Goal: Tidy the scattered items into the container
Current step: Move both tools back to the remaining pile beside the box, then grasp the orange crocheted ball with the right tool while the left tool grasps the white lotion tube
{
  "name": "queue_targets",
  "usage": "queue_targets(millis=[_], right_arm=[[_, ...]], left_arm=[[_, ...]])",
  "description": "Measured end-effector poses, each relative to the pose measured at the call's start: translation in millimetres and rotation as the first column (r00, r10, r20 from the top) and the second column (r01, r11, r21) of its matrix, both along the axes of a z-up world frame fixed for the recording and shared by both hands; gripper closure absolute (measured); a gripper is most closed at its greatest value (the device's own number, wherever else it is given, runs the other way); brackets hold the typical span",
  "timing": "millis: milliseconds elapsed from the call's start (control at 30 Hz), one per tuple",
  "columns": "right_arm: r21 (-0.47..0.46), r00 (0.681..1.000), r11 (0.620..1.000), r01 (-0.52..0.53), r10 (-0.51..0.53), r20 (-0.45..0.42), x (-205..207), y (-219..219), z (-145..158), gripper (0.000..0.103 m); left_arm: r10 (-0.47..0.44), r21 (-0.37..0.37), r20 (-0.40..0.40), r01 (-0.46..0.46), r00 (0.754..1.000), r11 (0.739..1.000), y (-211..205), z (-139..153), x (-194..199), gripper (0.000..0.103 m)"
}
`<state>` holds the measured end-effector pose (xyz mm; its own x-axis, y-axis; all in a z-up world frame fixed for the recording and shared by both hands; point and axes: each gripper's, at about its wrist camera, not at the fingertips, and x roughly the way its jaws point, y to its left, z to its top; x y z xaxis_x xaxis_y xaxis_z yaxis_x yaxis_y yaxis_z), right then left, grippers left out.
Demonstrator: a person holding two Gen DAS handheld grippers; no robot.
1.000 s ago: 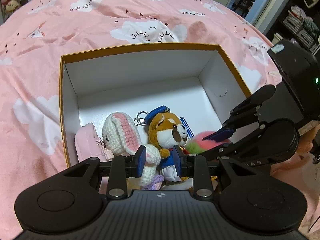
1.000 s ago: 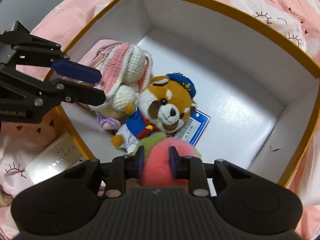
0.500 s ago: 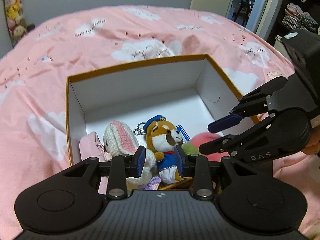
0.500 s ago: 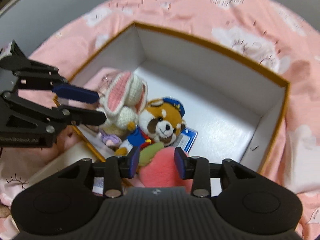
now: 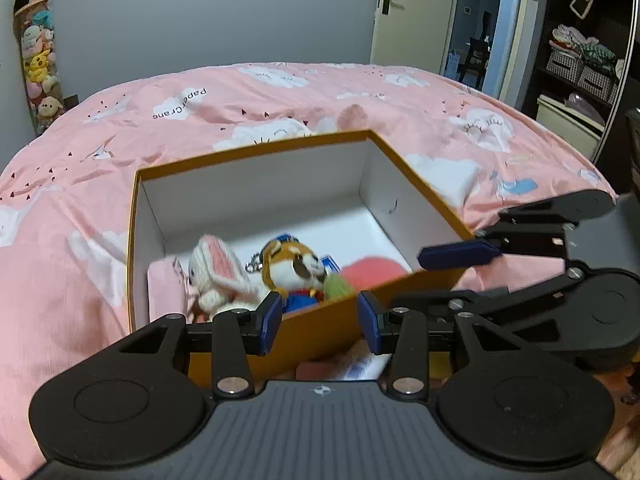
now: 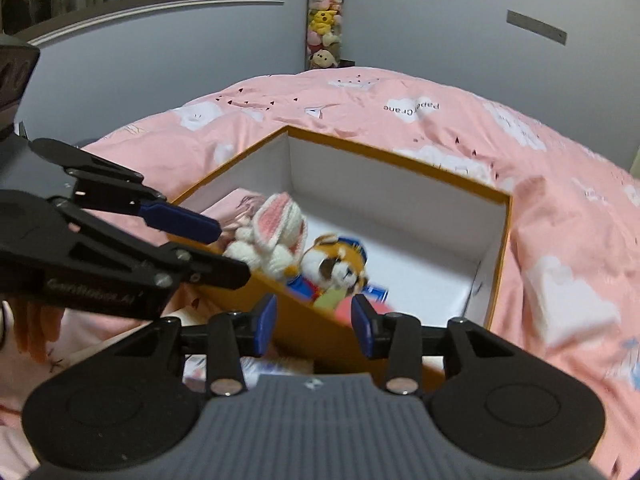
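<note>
An orange box with white inside (image 5: 256, 146) (image 6: 400, 162) sits on the pink bed. In it lie a crocheted bunny (image 5: 218, 268) (image 6: 276, 228), a red-panda plush in a blue cap (image 5: 296, 268) (image 6: 336, 264), a pink-and-green plush (image 5: 372, 270) (image 6: 344, 304) and a pink pouch (image 5: 166, 284). My left gripper (image 5: 319, 322) is held back over the box's near wall, its jaws opening with nothing between them. My right gripper (image 6: 314, 326) is also behind the near wall, jaws opening and empty. Each gripper shows in the other's view: the right one (image 5: 460, 276), the left one (image 6: 200, 248).
A pink cloud-print duvet (image 5: 280, 96) covers the bed around the box. A strip of hanging plush toys (image 5: 38, 52) is on the far wall. A door (image 5: 412, 12) and shelves with baskets (image 5: 580, 64) stand at the right. Flat white items lie near the box's near wall (image 6: 192, 372).
The right gripper let go of the pink-and-green plush, which now lies in the box. Both grippers pulled back and tilted up, and their jaws stand wider.
</note>
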<state>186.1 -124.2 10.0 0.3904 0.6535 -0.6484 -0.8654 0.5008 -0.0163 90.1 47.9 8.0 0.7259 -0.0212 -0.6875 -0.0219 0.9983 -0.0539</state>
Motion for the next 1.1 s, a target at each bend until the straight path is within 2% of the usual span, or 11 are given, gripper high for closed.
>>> queue_targets(millis=[133, 300, 533, 733, 867, 1100], right_arm=[[-0.017, 0.998, 1.000, 0.026, -0.027, -0.056, -15.4, -9.8, -15.9, 0.057], [-0.091, 0.993, 0.995, 0.041, -0.051, -0.111, -33.7, -12.9, -41.8, 0.057], [-0.260, 0.990, 0.963, 0.073, -0.102, -0.101, -40.8, -4.2, -75.8, 0.057], [-0.310, 0.982, 0.947, 0.087, -0.135, -0.135, -34.2, -1.1, -90.9, 0.056], [-0.337, 0.981, 0.936, 0.099, -0.148, -0.124, -31.0, 3.8, -98.7, 0.055], [-0.353, 0.979, 0.930, 0.100, -0.156, -0.132, -25.6, 10.8, -107.6, 0.055]], left_arm=[[-0.029, 0.021, -0.040, 0.029, 0.999, 0.999, -9.8, -11.8, -9.5, 0.055], [-0.059, 0.010, -0.117, 0.060, 0.991, 0.998, -17.3, -29.4, -17.2, 0.055], [-0.103, 0.028, -0.185, 0.110, 0.977, 0.994, -28.8, -42.0, -22.3, 0.055], [-0.105, 0.021, -0.216, 0.112, 0.971, 0.993, -28.2, -46.4, -20.4, 0.055], [-0.099, 0.004, -0.250, 0.103, 0.963, 0.995, -26.1, -52.4, -17.4, 0.055], [-0.088, -0.009, -0.254, 0.089, 0.963, 0.996, -22.1, -52.4, -19.0, 0.055]])
